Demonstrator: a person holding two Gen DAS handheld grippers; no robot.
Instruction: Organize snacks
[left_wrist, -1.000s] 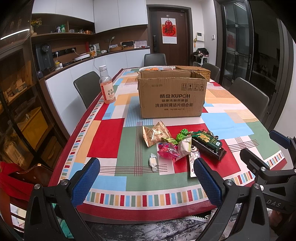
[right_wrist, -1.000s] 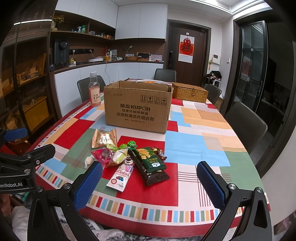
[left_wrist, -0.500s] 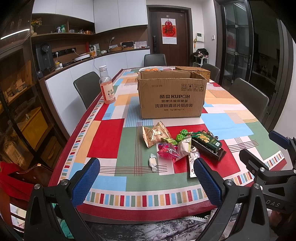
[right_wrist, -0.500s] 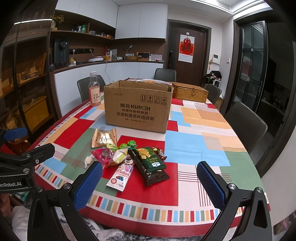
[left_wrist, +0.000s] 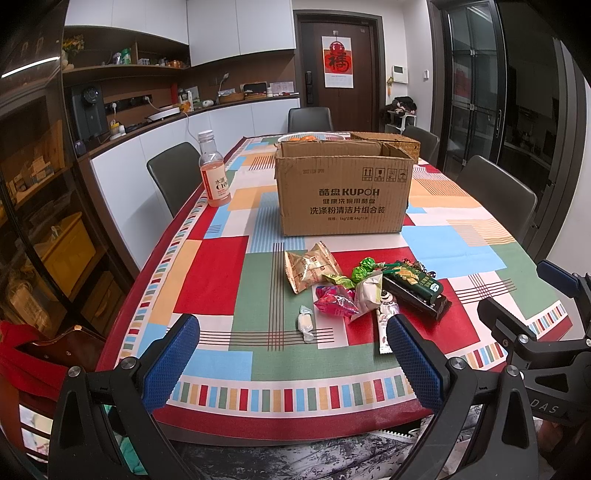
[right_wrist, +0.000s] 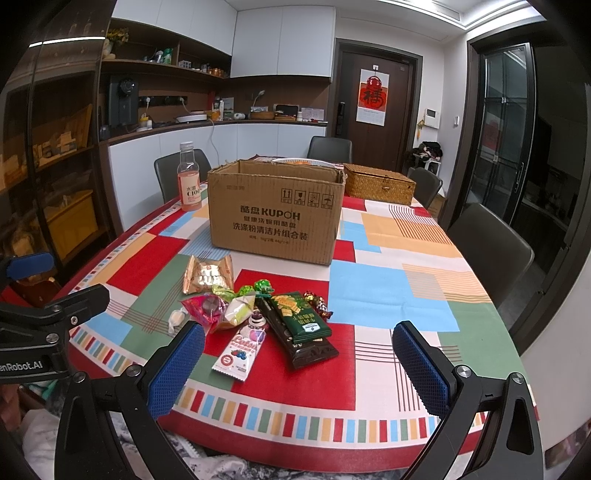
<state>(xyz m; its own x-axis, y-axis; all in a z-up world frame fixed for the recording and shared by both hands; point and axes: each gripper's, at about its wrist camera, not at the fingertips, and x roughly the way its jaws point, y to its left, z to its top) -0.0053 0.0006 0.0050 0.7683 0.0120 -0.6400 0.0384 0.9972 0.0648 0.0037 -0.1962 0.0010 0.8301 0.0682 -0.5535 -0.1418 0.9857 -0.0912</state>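
Observation:
A pile of snacks lies on the patchwork tablecloth near the front edge: a gold packet (left_wrist: 310, 264) (right_wrist: 209, 275), a pink packet (left_wrist: 334, 301) (right_wrist: 205, 306), a green packet (left_wrist: 415, 280) (right_wrist: 299, 314) on a dark bar (right_wrist: 308, 349), a white-and-pink sachet (right_wrist: 242, 349) and a small white candy (left_wrist: 304, 323) (right_wrist: 175, 317). An open cardboard box (left_wrist: 343, 194) (right_wrist: 275, 214) stands behind them. My left gripper (left_wrist: 291, 362) and right gripper (right_wrist: 297, 363) are both open and empty, held off the table's front edge, short of the snacks.
A pink drink bottle (left_wrist: 214, 171) (right_wrist: 189, 179) stands at the left of the box. A wicker basket (right_wrist: 378, 184) sits behind the box at the right. Dark chairs (right_wrist: 487, 243) line the table's sides. The table (right_wrist: 388, 291) is bare at the right.

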